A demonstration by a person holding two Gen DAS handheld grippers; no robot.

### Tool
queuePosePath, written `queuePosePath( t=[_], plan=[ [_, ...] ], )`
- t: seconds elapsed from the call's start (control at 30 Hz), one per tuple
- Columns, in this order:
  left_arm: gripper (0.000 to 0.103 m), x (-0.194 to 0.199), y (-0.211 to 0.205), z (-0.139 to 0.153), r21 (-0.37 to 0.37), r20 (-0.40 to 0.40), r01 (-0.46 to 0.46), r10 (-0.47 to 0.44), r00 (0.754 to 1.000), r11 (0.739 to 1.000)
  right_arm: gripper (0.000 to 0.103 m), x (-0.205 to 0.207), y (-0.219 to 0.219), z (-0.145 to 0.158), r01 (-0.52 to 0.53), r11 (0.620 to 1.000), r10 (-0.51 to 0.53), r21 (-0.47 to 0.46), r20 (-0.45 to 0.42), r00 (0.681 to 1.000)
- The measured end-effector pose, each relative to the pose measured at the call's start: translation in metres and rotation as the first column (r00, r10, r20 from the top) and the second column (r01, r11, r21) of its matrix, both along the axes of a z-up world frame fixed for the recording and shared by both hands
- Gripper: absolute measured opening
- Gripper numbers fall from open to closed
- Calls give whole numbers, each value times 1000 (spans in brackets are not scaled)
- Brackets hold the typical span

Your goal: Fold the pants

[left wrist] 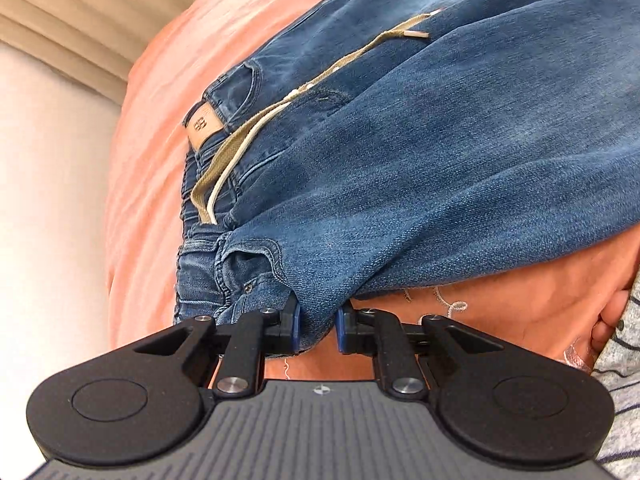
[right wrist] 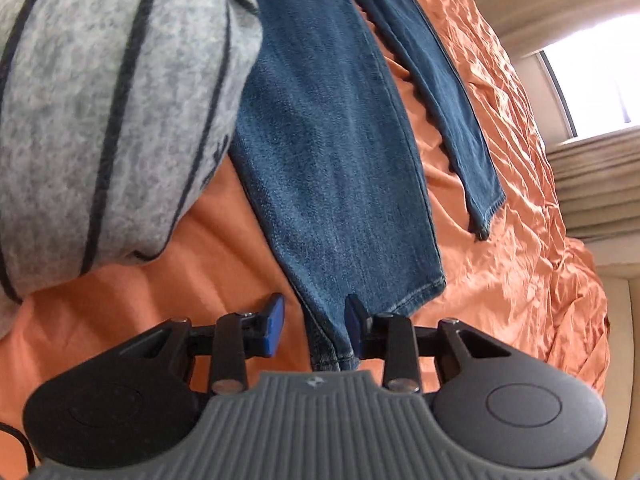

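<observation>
Blue jeans (left wrist: pixel 400 168) with a tan drawstring (left wrist: pixel 248 140) and a leather waist patch (left wrist: pixel 204 126) lie on an orange bedspread (left wrist: pixel 160 120). My left gripper (left wrist: pixel 318 326) is shut on a bunched fold of denim at the waist corner. In the right wrist view both legs (right wrist: pixel 336 152) stretch away, the far leg (right wrist: pixel 452 112) apart from the near one. My right gripper (right wrist: pixel 314 322) is open, its jaws either side of the near leg's hem corner (right wrist: pixel 332 344), the right finger touching the cloth.
The person's grey striped sleeve (right wrist: pixel 108 112) hangs at the left of the right wrist view and shows in the left wrist view (left wrist: pixel 624 360). Beige curtains (right wrist: pixel 592 184) and a window (right wrist: pixel 592 80) stand beyond the bed. A pale floor (left wrist: pixel 48 200) borders the bed's edge.
</observation>
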State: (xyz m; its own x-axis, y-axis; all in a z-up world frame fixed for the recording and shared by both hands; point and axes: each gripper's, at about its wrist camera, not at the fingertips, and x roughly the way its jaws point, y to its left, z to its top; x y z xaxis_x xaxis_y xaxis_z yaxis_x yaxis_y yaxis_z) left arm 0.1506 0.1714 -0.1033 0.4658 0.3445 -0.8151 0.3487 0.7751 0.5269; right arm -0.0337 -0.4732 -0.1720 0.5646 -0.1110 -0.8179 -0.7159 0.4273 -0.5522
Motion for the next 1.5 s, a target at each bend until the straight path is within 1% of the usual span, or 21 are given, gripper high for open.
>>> queuePosePath(
  t=[0.1,0.17,0.27,0.33,0.43,0.5,0.53,0.57,0.6,0.7,0.77,0.87,0.97,1.07,1.17,1.2,1.27,1.4,1.5],
  plan=[
    [18,8,4,-3,-4,1,-23,23,1000,1000,17,0,2,-8,-54,998,54,-37,-6,999],
    [18,9,4,-4,-1,1,-29,29,1000,1000,15,-3,2,-8,-83,994,83,-64,-4,997],
    [18,8,4,-5,10,0,-24,24,1000,1000,16,0,1,4,-84,994,86,-74,18,996],
    [18,8,4,-4,4,2,-30,30,1000,1000,18,3,1,5,-84,992,84,-98,-2,996],
    [18,9,6,-1,-19,13,-44,45,999,999,18,3,2,-8,-103,984,101,-144,-27,995],
    [18,7,6,1,-28,25,-47,47,999,999,16,1,5,-15,-107,982,104,-155,-31,994],
    [19,5,6,1,-32,31,-48,49,998,998,14,-2,7,-16,-107,982,105,-156,-21,994],
    [19,4,6,1,-37,37,-52,54,998,998,10,-6,10,-16,-105,982,106,-157,-4,994],
    [19,2,6,1,-43,45,-56,58,997,998,1,-7,12,-14,-101,982,105,-158,16,994],
    [18,-4,8,2,-74,83,-70,76,994,995,0,-16,13,-1,-56,987,71,-150,95,993],
    [18,-8,10,5,-113,118,-83,96,988,990,0,-15,9,14,2,994,13,-107,133,991],
    [17,-12,16,16,-173,188,-101,134,973,980,0,-8,1,44,95,996,-93,1,207,974],
    [16,-12,19,38,-234,258,-114,175,950,966,0,4,-6,71,154,983,-174,97,258,950],
    [16,-4,17,62,-287,312,-122,213,926,950,0,25,-8,99,194,969,-232,153,303,924],
    [16,17,10,87,-341,337,-137,257,906,930,0,51,-13,125,231,951,-289,207,321,902],
    [16,25,10,95,-349,342,-141,266,901,926,0,63,-15,134,245,942,-310,228,318,896],
    [16,43,7,108,-344,354,-145,271,895,928,0,85,-19,148,272,925,-349,266,309,885],
    [16,90,2,127,-355,335,-166,291,896,920,0,150,-27,165,325,893,-415,312,290,862],
    [16,131,-5,128,-333,323,-176,288,901,926,0,205,-31,162,365,870,-458,333,266,848]
  ],
)
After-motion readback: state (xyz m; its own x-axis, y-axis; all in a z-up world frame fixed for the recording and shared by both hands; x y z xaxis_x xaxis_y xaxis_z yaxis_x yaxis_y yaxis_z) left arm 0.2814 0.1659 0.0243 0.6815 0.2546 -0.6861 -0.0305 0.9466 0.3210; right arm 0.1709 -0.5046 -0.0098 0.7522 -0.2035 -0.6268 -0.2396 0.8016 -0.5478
